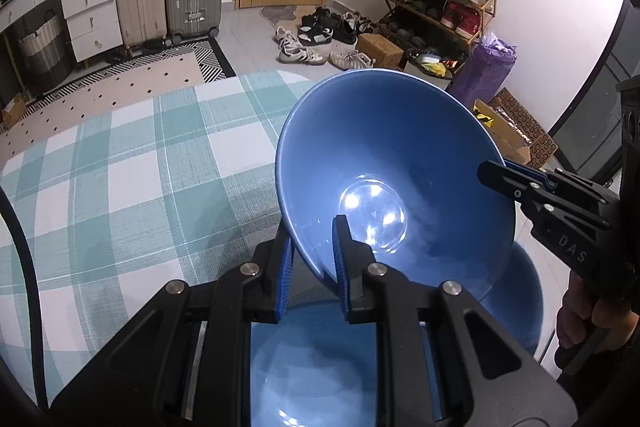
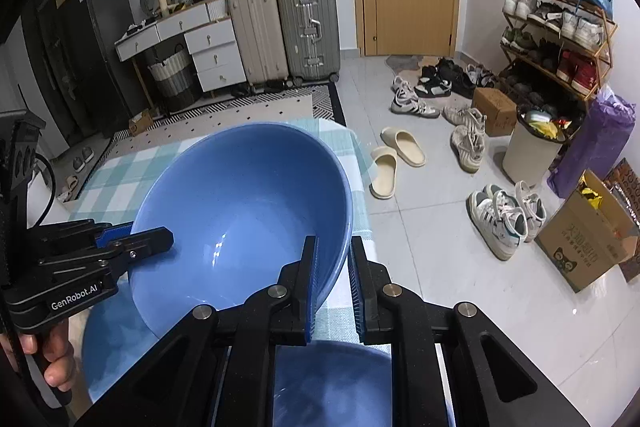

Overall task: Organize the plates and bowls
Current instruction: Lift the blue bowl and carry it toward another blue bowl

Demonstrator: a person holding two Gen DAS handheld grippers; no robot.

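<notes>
Closest to us, our left gripper (image 1: 312, 263) is clenched on the near rim of the blue bowl (image 1: 396, 163), held tilted above the checked tablecloth (image 1: 120, 167). Right of the bowl's centre, our right gripper (image 2: 334, 291) pinches the opposite rim. Below the bowl sit more blue dishes (image 1: 316, 367). With only thin edge grips, we judge uneven hands could twist the glazed rim free and drop it
</notes>
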